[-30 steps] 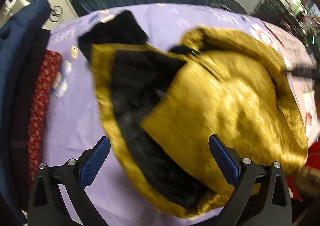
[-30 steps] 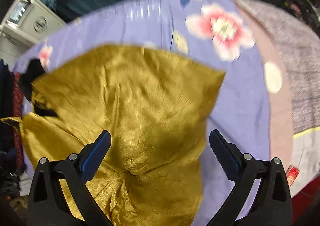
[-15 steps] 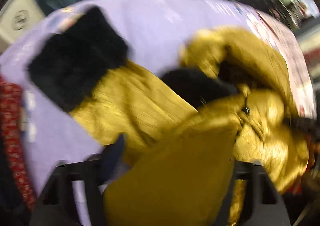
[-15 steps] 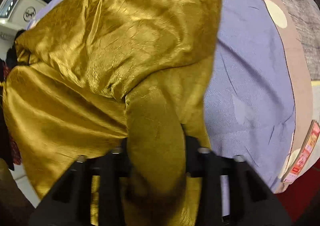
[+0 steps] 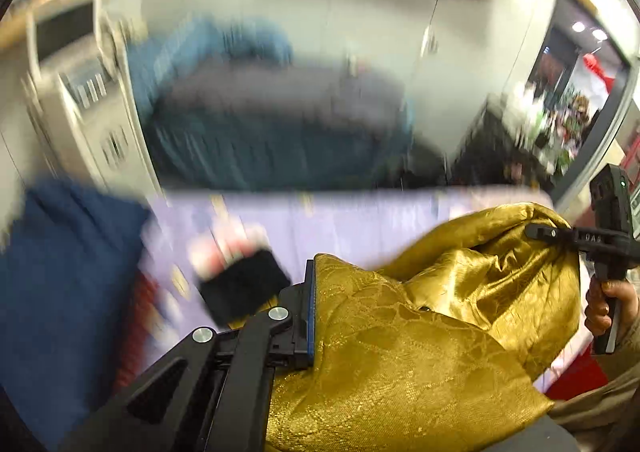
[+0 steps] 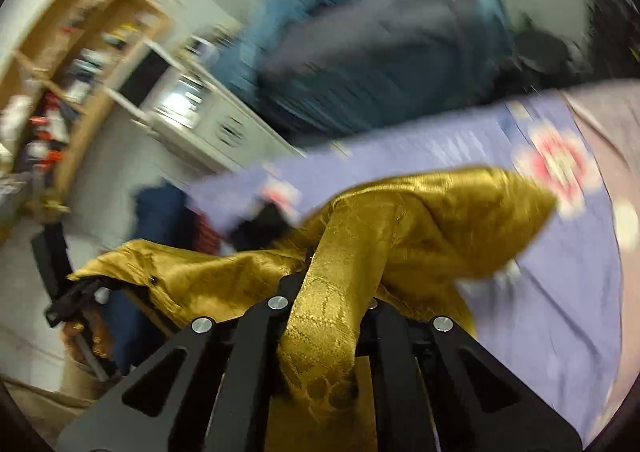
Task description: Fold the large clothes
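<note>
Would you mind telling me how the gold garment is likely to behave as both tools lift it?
The gold garment probably stays floppy: it sags between the left tool and right tool. Its shiny weave looks slippery, so it may creep out. Its bunched folds suggest some bulk.

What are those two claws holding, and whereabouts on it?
Both grip the gold garment: the right gripper on a bunched fold, the left gripper on another edge.

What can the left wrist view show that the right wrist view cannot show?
Only the left wrist view shows the right gripper from outside, shut on the gold garment, and a doorway. Only the right wrist view shows the wooden shelf and the left gripper from outside. Both show the garment clamped, the purple sheet and blue bedding.
</note>
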A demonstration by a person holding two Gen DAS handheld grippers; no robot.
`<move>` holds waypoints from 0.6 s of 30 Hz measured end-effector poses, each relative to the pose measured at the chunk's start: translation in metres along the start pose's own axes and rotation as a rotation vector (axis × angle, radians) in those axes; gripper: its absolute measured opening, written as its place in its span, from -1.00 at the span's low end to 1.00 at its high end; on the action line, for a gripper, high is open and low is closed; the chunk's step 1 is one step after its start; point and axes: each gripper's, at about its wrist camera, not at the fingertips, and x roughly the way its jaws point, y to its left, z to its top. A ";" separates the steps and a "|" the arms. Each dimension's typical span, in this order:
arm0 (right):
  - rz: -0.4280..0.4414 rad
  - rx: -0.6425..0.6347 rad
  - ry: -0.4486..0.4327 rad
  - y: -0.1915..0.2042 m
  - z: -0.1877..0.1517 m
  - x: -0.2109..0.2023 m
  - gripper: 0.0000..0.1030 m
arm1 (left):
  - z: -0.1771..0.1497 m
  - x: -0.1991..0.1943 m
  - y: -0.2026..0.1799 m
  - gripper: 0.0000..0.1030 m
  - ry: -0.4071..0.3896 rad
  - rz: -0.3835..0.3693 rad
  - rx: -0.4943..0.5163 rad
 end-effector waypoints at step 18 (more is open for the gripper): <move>-0.614 0.331 0.439 -0.203 -0.172 -0.020 -0.67 | -0.167 0.067 -0.141 -0.47 0.560 -0.281 0.002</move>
